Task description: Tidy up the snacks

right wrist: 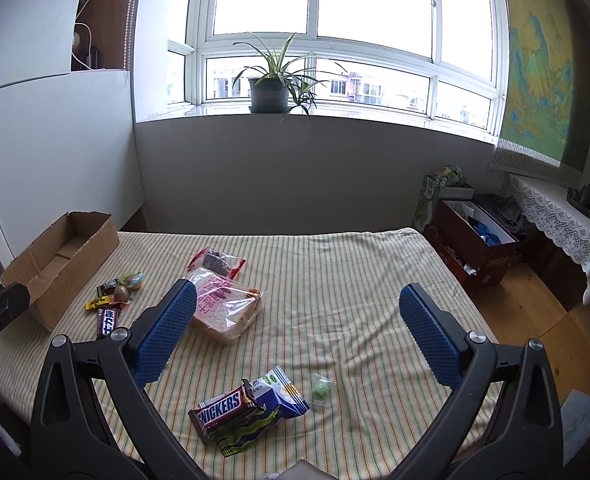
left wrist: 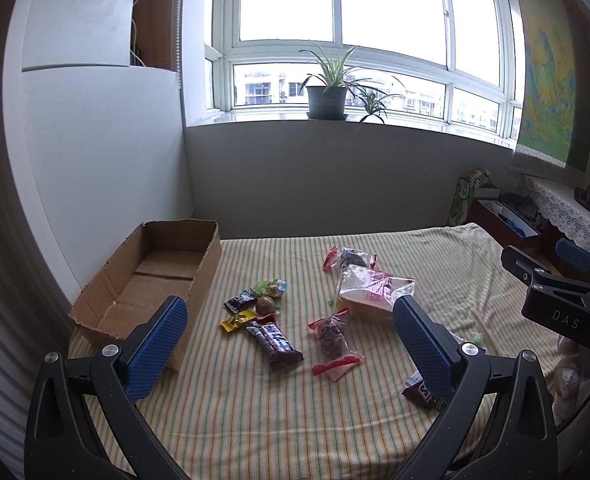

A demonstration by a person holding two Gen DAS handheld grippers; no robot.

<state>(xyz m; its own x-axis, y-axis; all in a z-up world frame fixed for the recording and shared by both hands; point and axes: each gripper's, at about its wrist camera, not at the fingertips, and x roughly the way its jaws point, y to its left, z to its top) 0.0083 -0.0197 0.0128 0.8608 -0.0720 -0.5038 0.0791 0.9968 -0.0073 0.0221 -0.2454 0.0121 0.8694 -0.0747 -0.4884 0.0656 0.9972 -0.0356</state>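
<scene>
Several wrapped snacks lie on a striped cloth [left wrist: 255, 400]. An empty cardboard box [left wrist: 151, 280] sits at the left; it also shows in the right wrist view [right wrist: 61, 258]. My left gripper [left wrist: 291, 344] is open above a dark chocolate bar [left wrist: 275, 342] and a red-edged date packet [left wrist: 333, 338]. A bagged bread slice [left wrist: 369, 290] lies behind them. My right gripper [right wrist: 295, 336] is open, hovering over a Snickers bar [right wrist: 225, 410], a blue-and-white packet [right wrist: 279, 400] and a small green candy [right wrist: 320, 390]. The bread bag [right wrist: 225, 308] lies by its left finger.
A small cluster of candies [left wrist: 255, 304] lies beside the box. A wall stands behind the table, with a potted plant [left wrist: 327, 96] on the windowsill. Red boxes [right wrist: 471, 248] and a lace-covered shelf [right wrist: 563, 220] stand on the floor at the right.
</scene>
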